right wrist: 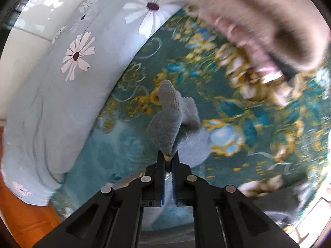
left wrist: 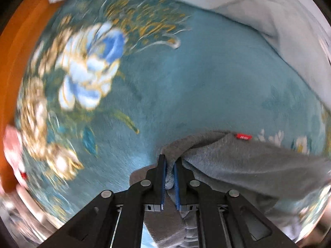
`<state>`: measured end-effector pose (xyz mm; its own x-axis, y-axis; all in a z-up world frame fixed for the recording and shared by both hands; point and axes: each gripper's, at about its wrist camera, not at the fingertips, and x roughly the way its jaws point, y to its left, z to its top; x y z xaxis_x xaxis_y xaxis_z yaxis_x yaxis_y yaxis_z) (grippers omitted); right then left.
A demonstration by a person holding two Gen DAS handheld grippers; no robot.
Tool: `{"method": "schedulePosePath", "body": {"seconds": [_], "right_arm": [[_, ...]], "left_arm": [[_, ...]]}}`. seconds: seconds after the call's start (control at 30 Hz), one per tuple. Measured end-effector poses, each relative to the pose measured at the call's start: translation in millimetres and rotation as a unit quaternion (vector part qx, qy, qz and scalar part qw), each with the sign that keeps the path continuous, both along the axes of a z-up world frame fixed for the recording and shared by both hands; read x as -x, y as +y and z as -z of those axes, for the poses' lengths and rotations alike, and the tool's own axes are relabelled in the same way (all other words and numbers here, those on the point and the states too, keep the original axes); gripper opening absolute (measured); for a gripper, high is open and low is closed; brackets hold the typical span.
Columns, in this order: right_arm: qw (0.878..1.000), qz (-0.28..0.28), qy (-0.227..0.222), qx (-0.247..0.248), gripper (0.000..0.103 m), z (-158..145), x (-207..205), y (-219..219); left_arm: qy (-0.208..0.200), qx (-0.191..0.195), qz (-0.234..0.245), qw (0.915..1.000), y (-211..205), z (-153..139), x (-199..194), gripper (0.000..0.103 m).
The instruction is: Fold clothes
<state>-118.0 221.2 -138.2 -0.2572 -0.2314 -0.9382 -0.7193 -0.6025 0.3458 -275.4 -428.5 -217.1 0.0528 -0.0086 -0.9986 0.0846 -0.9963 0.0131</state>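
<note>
Left gripper (left wrist: 170, 166): closest to the lens; its jaws are clamped on a bunched edge of a grey fleece garment (left wrist: 238, 165), with cloth pinched between the blue pads (left wrist: 163, 177).
Garment by the left gripper: it spreads right of the fingers and drops below them, with a small red tag (left wrist: 244, 136) just beyond and right of the tips.
Ahead of the left gripper: a teal floral blanket (left wrist: 196, 78), badly smeared on the left side.
Far left of the left gripper: an orange surface (left wrist: 14, 62) past the blanket's edge, and a pinkish blur that may be a hand; I cannot tell.
Right gripper (right wrist: 169, 157): jaws closed on another bunched part of the grey cloth (right wrist: 165, 132), which sticks out ahead of the tips like a cuff or a corner.
Left of the right gripper: a pale blue daisy-print quilt (right wrist: 51, 95) lies on the blanket (right wrist: 258, 144).
Up and right of the right gripper: a blurred sleeve and hand (right wrist: 258, 47).
Step, as I judge it: both holds are made and the garment is being carried or stretched for a fold.
Risk, slipping: both grips are on thick bunched fleece near the tips, so a hard pull apart could drag an edge free.
Risk, crooked fold: the cloth is gathered rather than flat, so laying it down could leave a skewed crease.
Risk, snagging: a trailing hem could catch the quilt.
</note>
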Motion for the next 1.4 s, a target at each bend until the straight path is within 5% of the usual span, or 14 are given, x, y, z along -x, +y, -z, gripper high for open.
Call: {"method": "schedulePosePath", "body": {"seconds": [0.13,0.3,0.43,0.57,0.77,0.83,0.93,1.03,1.1,1.2,1.4], "right_arm": [[0.999,-0.014,0.029,0.003,0.033,-0.8,13.7,-5.3],[1.0,-0.028,0.006,-0.011,0.034,18.0,-1.7,0.5],[0.999,0.045,-0.018,0.026,0.034,58.0,-38.9,16.7],[0.99,0.127,0.005,0.066,0.035,90.3,-59.8,28.9],[0.982,0.164,0.021,0.091,0.039,120.3,-52.3,35.9],[0.98,0.168,0.028,0.101,0.037,124.4,-48.6,33.4],[0.983,0.15,0.015,0.101,0.007,122.3,-41.7,25.3],[0.994,0.085,0.024,0.057,0.005,97.7,-32.4,13.8],[0.999,0.032,0.034,-0.025,0.005,66.8,-29.9,10.5],[0.989,-0.005,0.01,-0.146,0.005,40.7,-34.0,15.8],[0.993,0.0,-0.005,-0.118,0.007,38.3,-45.5,15.6]], "left_arm": [[-0.011,-0.036,-0.062,0.9973,-22.7,4.6,-10.9,0.015],[0.018,-0.08,-0.162,0.9834,-59.7,-8.2,-47.2,0.045],[-0.008,-0.081,-0.244,0.9665,-87.5,-1.1,-99.7,0.045],[-0.04,-0.068,-0.293,0.9527,-104.8,3.1,-149.2,0.045],[-0.057,-0.046,-0.311,0.9477,-107.8,-5.1,-181.3,0.045],[-0.056,-0.041,-0.303,0.9504,-104.9,-7.7,-182.9,0.045],[-0.057,-0.039,-0.295,0.953,-101.1,-8.1,-185.0,0.045],[-0.059,-0.041,-0.289,0.9547,-98.0,-7.0,-188.4,0.045],[-0.06,-0.04,-0.282,0.9568,-95.7,-7.7,-192.9,0.045],[-0.065,-0.04,-0.285,0.9555,-93.5,-7.0,-191.0,0.046],[-0.073,-0.057,-0.323,0.9418,-108.0,2.7,-226.6,0.051]]}}
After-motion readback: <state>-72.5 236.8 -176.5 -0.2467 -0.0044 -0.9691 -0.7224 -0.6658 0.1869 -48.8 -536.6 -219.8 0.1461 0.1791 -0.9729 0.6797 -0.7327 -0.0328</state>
